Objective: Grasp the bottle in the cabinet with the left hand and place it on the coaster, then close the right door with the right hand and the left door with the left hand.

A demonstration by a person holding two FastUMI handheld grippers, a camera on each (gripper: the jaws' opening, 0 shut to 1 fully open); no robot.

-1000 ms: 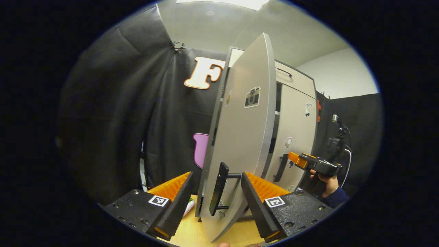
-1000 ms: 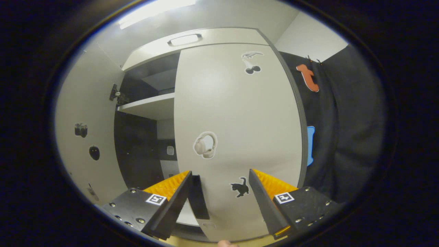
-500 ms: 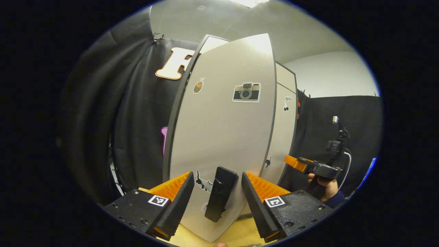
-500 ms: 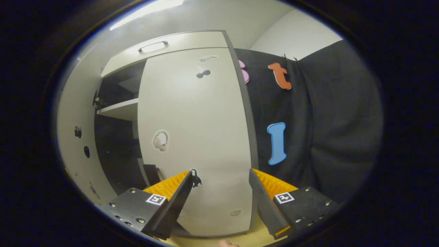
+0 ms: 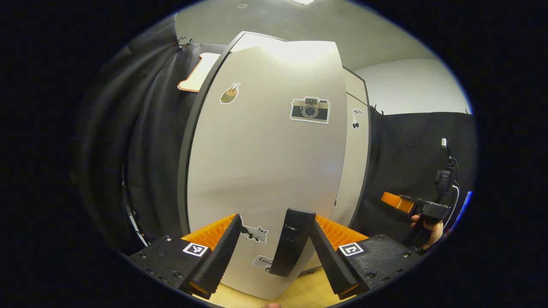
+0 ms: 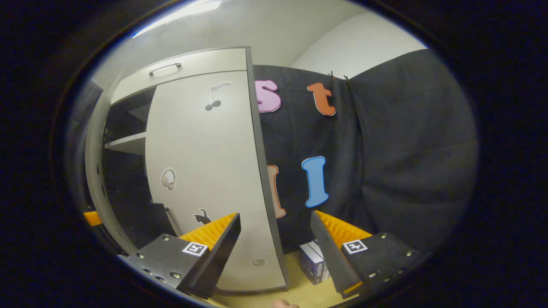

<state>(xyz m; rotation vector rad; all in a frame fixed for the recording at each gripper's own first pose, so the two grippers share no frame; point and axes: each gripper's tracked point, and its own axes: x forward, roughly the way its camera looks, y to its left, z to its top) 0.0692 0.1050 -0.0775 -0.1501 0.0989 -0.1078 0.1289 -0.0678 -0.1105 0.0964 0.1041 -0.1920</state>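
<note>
Swung nearer to shut since a second ago, the left door (image 5: 265, 171) now faces the left gripper (image 5: 274, 252) almost flat.
Stickers on the left door include a camera sticker (image 5: 309, 110); a low sticker's writing is too hidden to read. Left gripper's jaws stand wide, the door handle (image 5: 292, 247) between them, its right finger (image 5: 329, 261) touching or just beside the handle. Right gripper (image 6: 276, 250) is wide too, holding nothing, before the closed right door (image 6: 205, 179); a small box (image 6: 314, 263) sits on the tabletop (image 6: 295, 282).
</note>
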